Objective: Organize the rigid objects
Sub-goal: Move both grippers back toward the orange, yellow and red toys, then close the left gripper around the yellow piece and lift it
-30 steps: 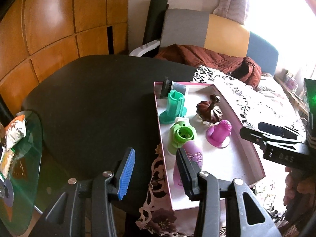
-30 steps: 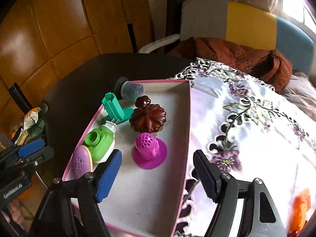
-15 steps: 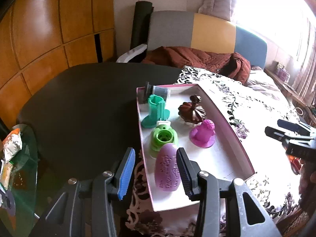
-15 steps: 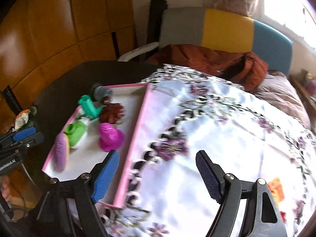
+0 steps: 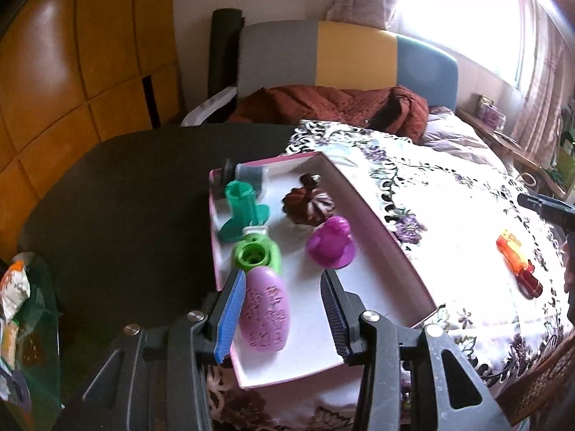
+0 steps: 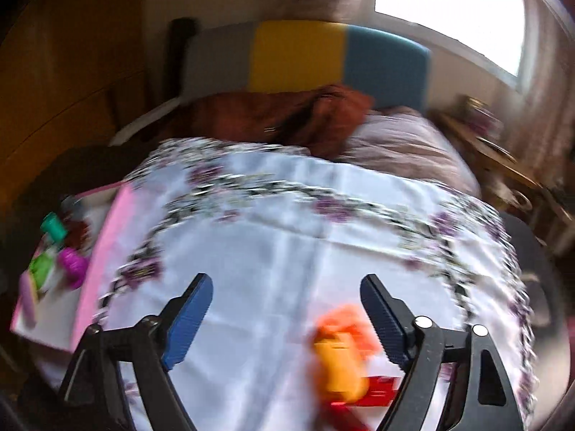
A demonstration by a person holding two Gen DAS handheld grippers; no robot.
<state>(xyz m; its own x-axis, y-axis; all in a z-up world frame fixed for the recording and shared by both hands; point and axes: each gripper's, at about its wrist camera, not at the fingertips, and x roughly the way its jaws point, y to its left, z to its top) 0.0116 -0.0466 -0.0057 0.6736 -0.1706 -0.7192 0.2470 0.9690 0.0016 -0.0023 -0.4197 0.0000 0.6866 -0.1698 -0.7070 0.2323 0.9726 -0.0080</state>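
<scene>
From your left wrist camera, the left gripper (image 5: 284, 318) hangs over the near end of the pink tray (image 5: 381, 230), jaws partly open and gripping nothing; the purple oval piece (image 5: 265, 310) lies in the gap, close to the blue pad, though you cannot tell if it touches. The tray also holds a green ring-topped piece (image 5: 256, 254) at 12 o'clock from the oval, a teal boot-shaped piece (image 5: 241, 212), a grey cup on its side (image 5: 249, 174) at the far corner, a brown pumpkin shape (image 5: 308, 206) and a magenta dome (image 5: 331, 242). The orange and red toy (image 5: 517, 260) lies alone on the flowered tablecloth (image 5: 449, 215) at 3 o'clock from the tray, well apart from it. From your right wrist camera, heavily blurred, the right gripper (image 6: 287, 310) has its jaws opening wide and empty, with the toy on the cloth at about 5 o'clock, just beside the right pad. It looks like light, stiff, smooth plastic, likely to slip, so take it across its narrow middle, not the ends.
</scene>
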